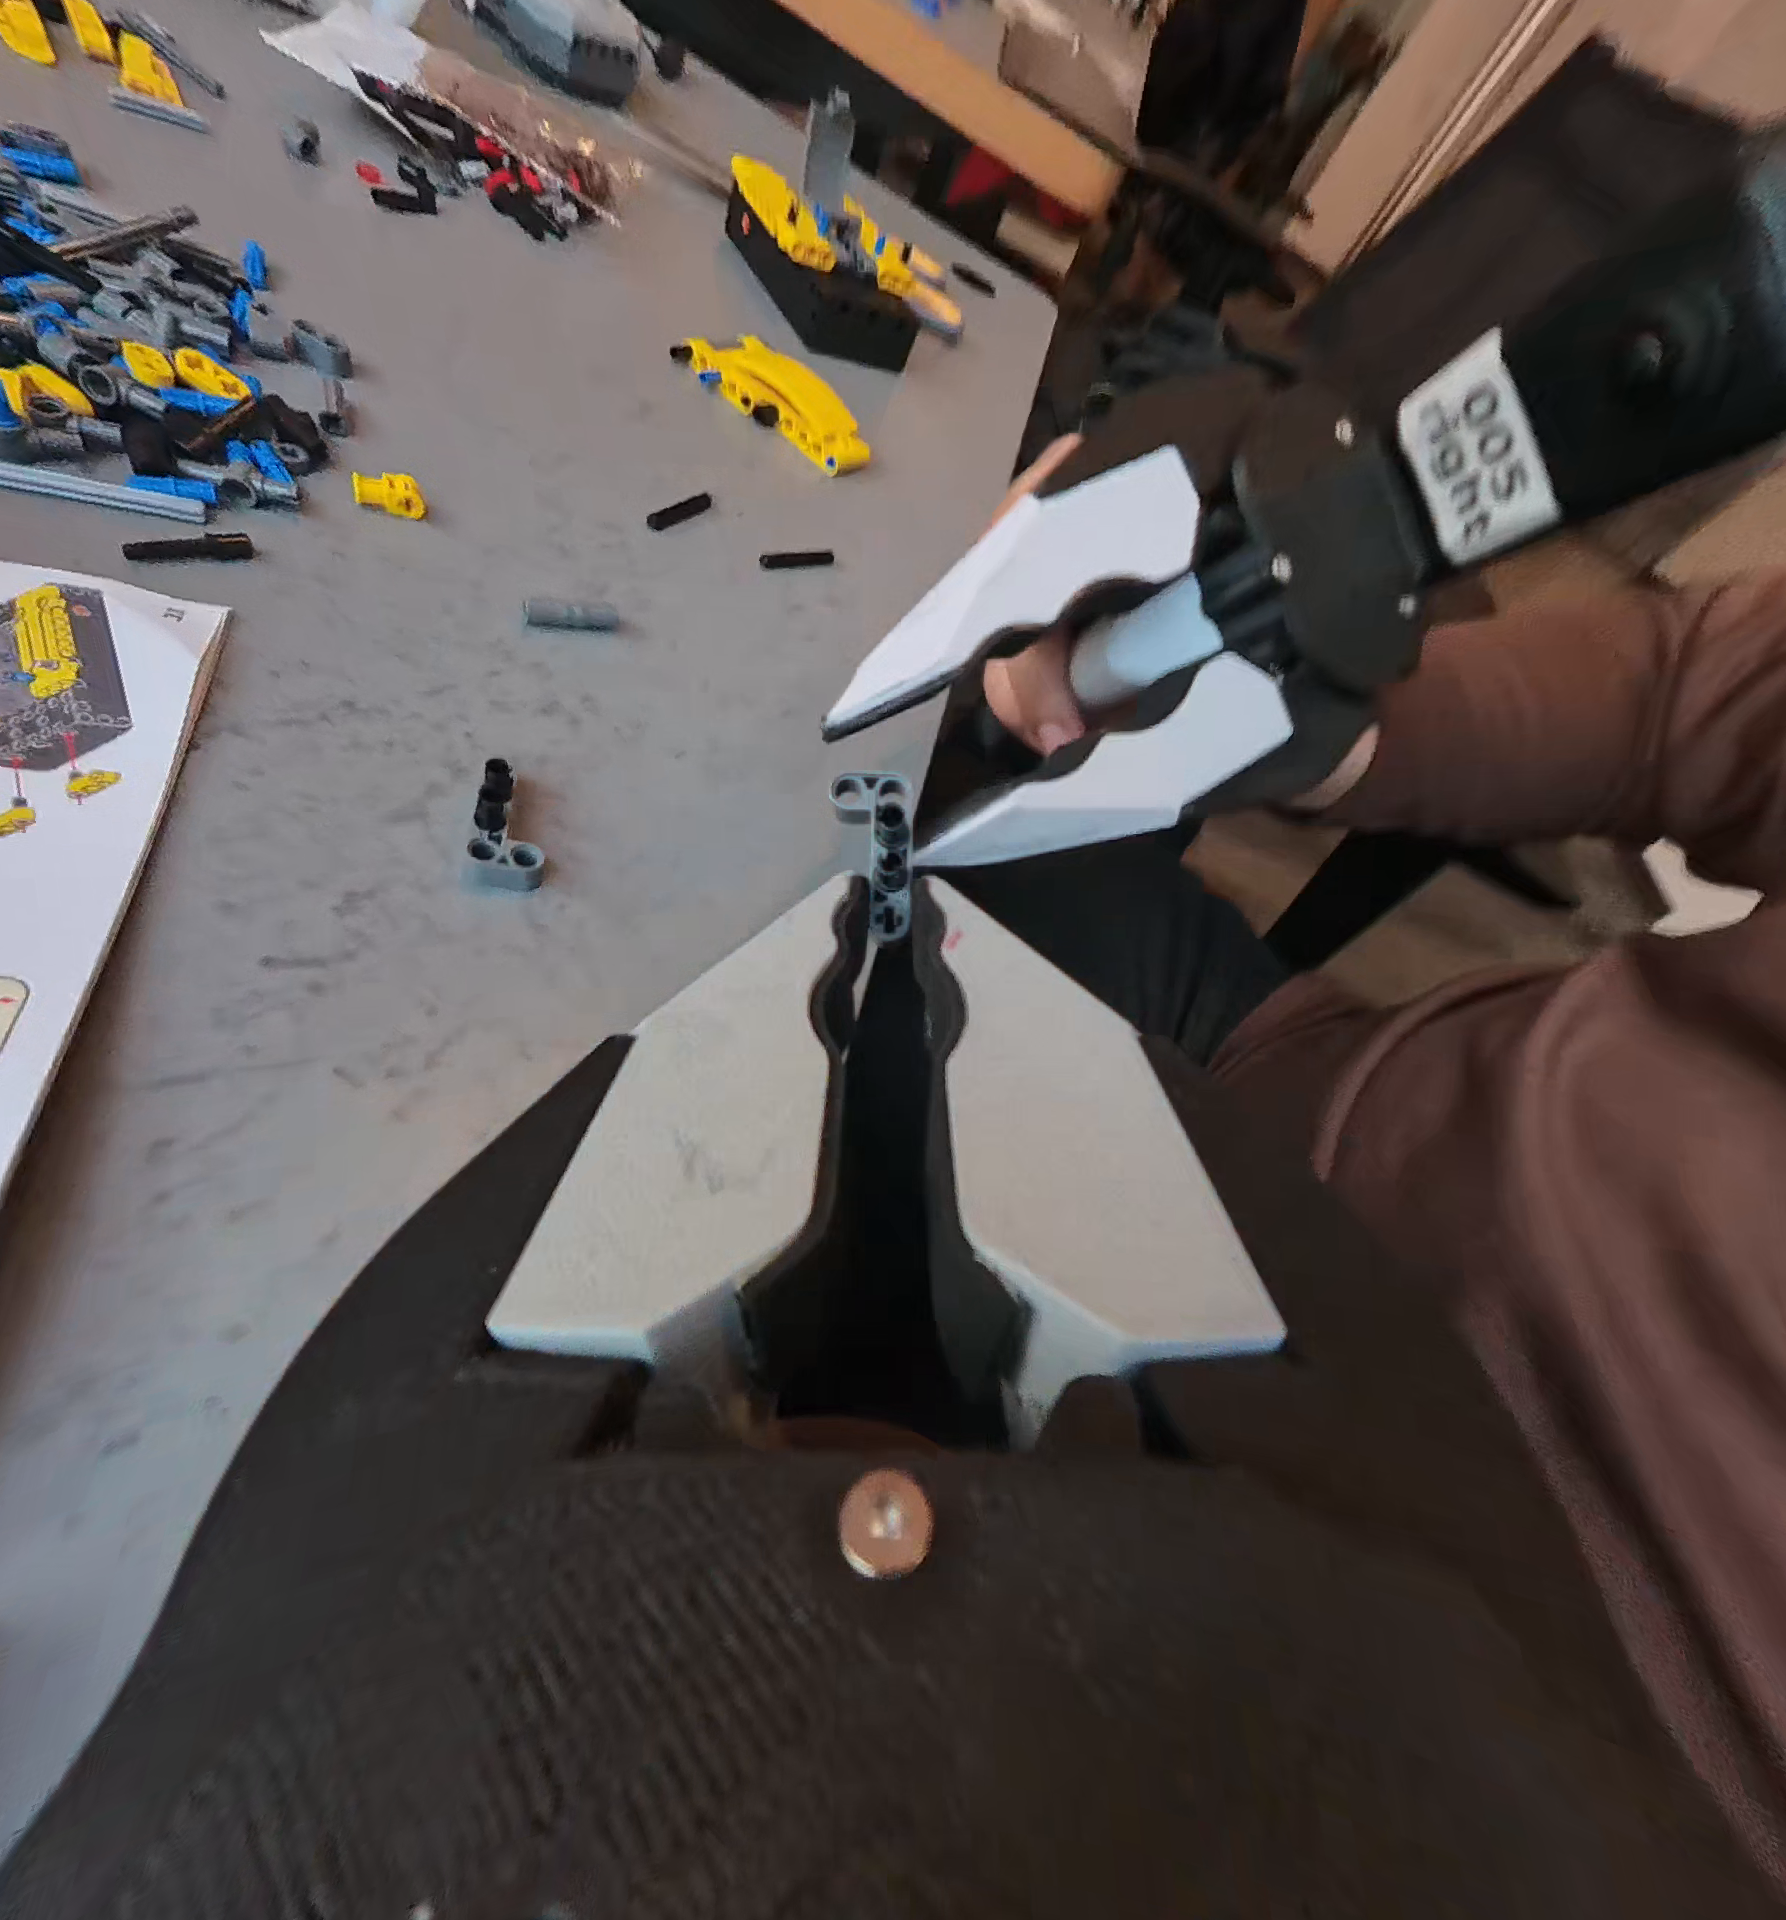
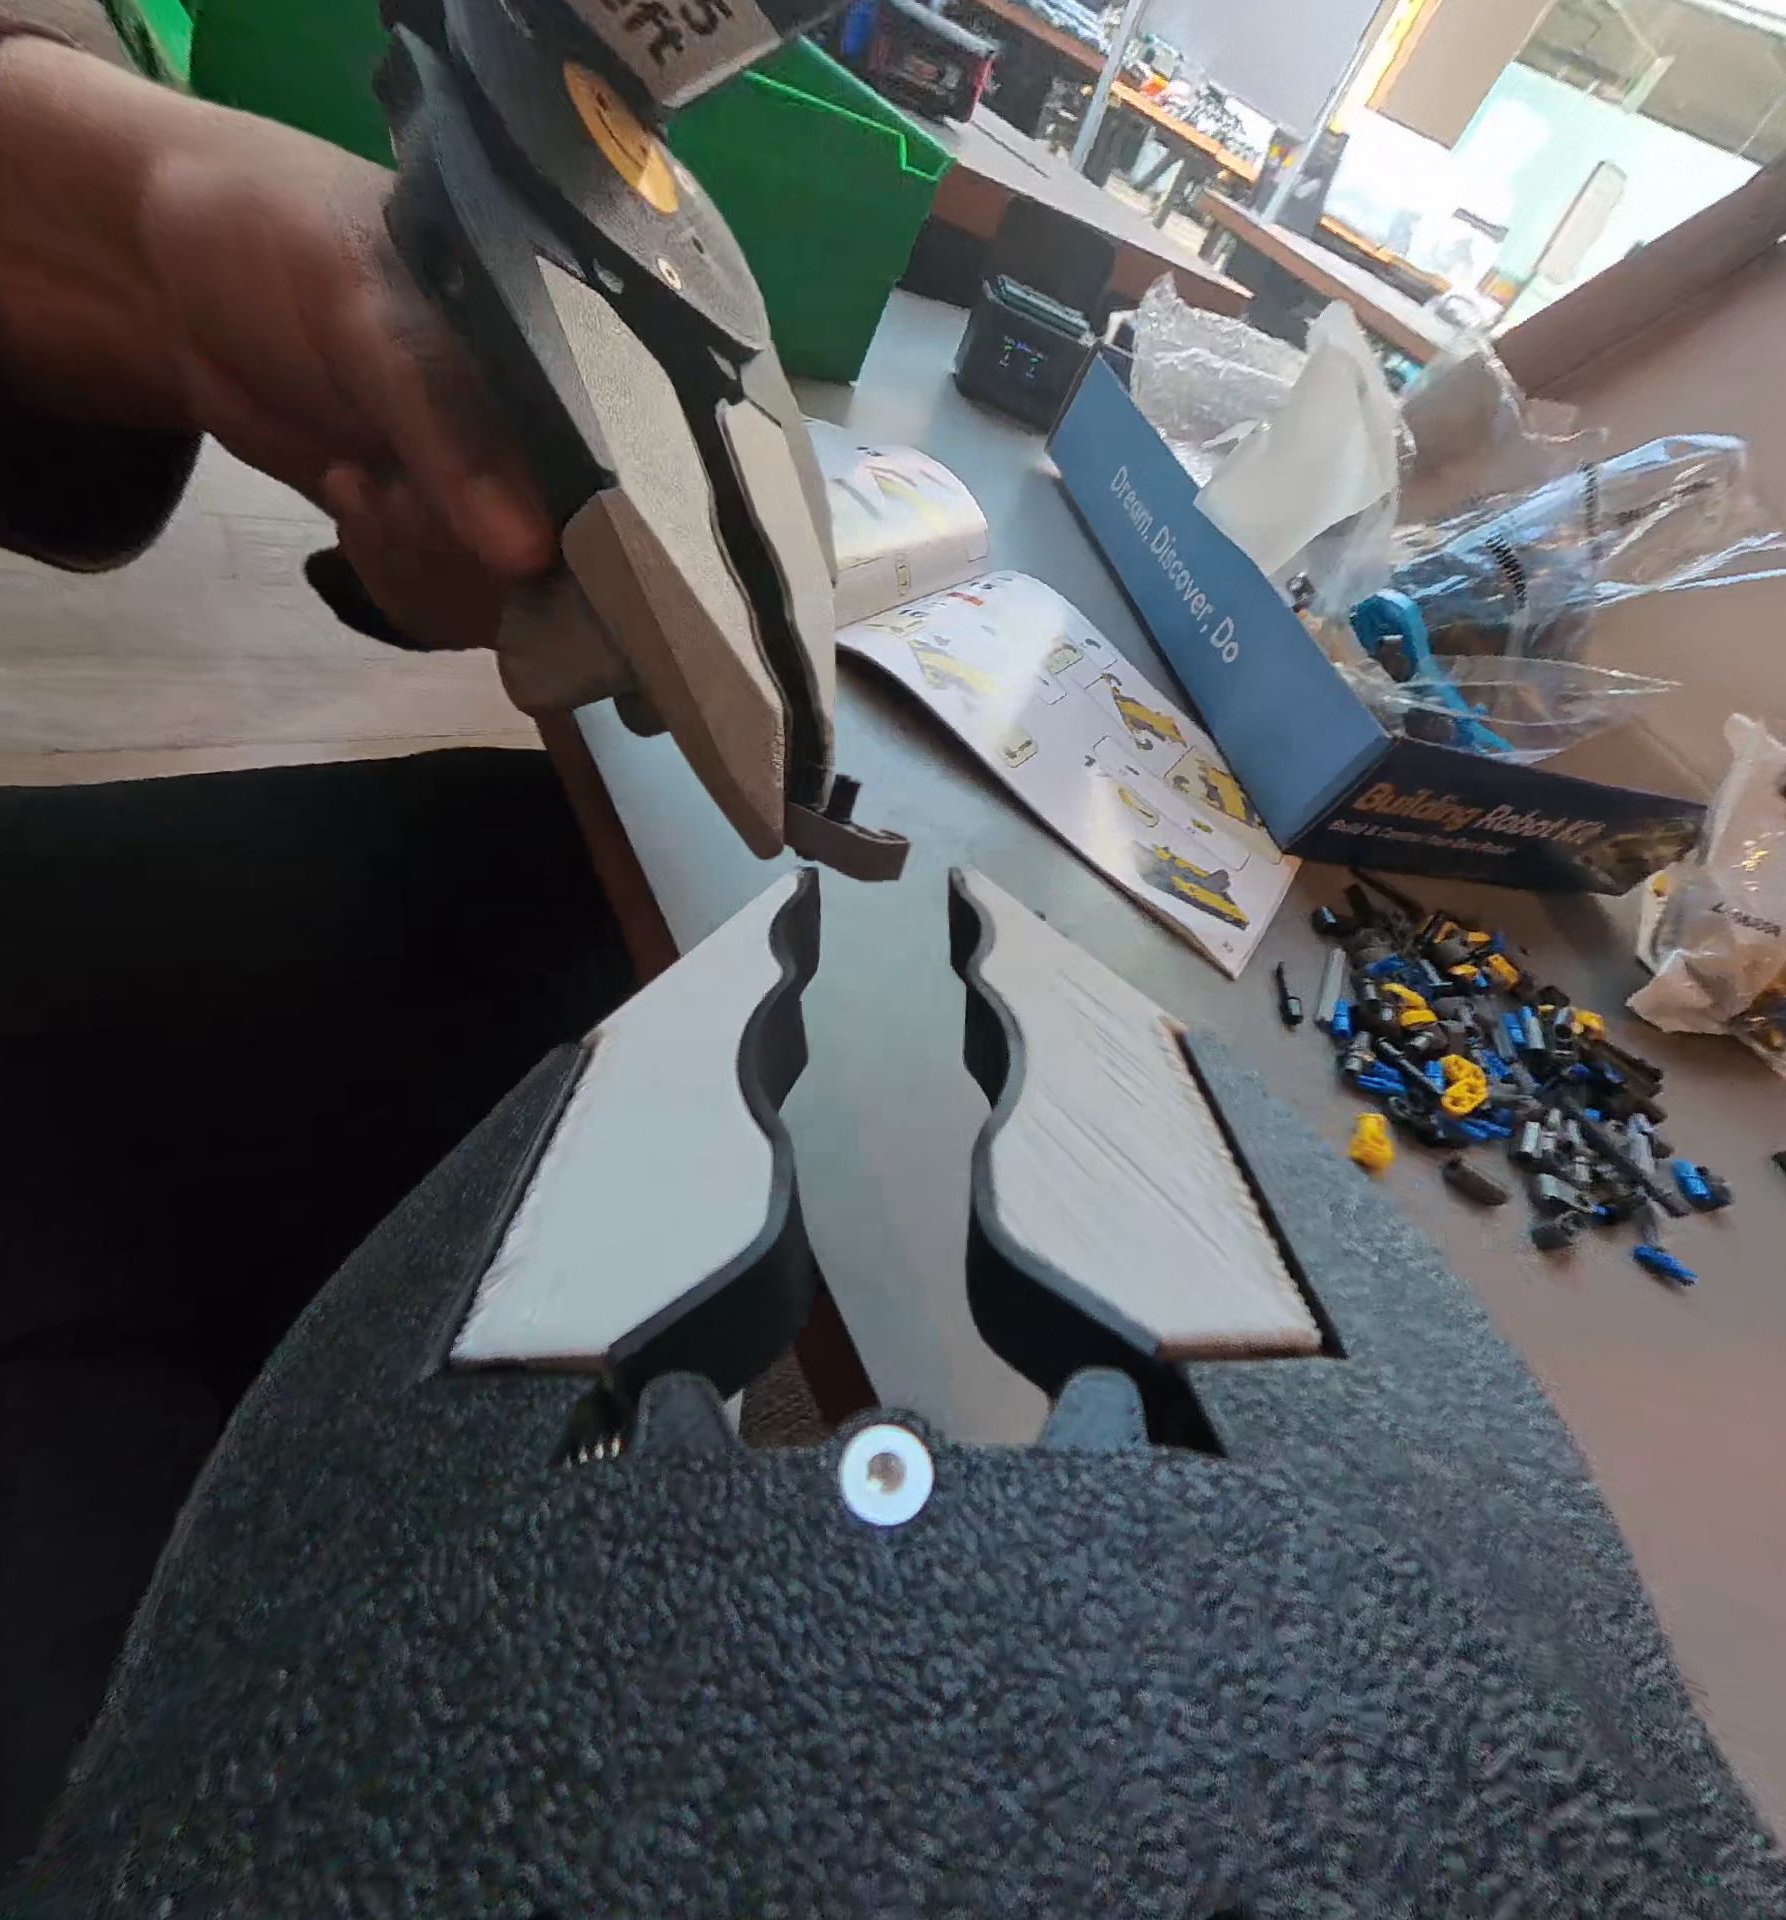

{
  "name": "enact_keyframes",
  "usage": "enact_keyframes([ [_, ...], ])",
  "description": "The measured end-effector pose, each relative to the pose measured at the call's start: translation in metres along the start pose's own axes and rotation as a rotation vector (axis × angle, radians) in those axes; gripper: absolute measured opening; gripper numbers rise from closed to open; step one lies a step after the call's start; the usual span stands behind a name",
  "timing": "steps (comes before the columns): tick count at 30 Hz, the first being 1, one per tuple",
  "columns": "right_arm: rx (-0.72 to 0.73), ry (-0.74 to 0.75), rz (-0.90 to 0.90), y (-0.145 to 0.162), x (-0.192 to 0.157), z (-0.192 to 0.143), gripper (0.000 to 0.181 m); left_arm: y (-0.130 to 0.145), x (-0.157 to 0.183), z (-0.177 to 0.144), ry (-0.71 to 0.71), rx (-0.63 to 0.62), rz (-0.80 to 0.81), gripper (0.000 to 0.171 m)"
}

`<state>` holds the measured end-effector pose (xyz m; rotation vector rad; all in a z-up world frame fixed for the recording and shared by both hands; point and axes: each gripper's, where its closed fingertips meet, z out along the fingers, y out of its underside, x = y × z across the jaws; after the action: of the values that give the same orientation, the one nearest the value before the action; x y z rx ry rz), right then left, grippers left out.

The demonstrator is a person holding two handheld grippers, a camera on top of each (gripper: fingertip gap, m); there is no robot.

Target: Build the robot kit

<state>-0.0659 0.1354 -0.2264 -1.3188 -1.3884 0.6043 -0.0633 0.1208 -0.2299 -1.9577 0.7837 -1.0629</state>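
My left gripper (image 1: 887, 883) is shut on the lower end of a grey L-shaped beam (image 1: 884, 836) with black pins in its holes, held upright above the table edge. The beam also shows in the right wrist view (image 2: 853, 836), sticking out of the left gripper's tips (image 2: 806, 821). My right gripper (image 2: 884, 883) is open with nothing between its pads. In the left wrist view its lower fingertip (image 1: 930, 854) is right beside the held beam. A second grey L-shaped beam (image 1: 502, 852) with a black pin stands on the grey table (image 1: 556, 1039).
An open instruction booklet (image 1: 37, 779) lies at the left, also in the right wrist view (image 2: 1076, 748). A pile of blue, yellow and black parts (image 1: 110, 343), a yellow curved panel (image 1: 775, 400) and a black-and-yellow assembly (image 1: 837, 270) lie farther off. A blue box (image 2: 1232, 623) and plastic bags (image 2: 1554, 582) stand behind.
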Motion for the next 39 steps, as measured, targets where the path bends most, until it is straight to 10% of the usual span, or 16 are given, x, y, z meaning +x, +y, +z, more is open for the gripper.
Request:
enact_keyframes([
  [12, 0.052, -0.149, 0.220, -0.005, -0.009, 0.000, 0.027, -0.016, 0.001, -0.002, 0.180, 0.190, -0.318, 0.005],
  [26, 0.272, -0.399, 0.663, -0.034, 0.000, -0.021, 0.024, -0.026, 0.024, -0.006, 0.285, 0.268, -0.167, 0.005],
  [39, 0.233, -0.367, 0.632, -0.028, 0.001, -0.018, 0.019, -0.015, 0.022, 0.006, 0.129, 0.195, 0.036, 0.005],
])
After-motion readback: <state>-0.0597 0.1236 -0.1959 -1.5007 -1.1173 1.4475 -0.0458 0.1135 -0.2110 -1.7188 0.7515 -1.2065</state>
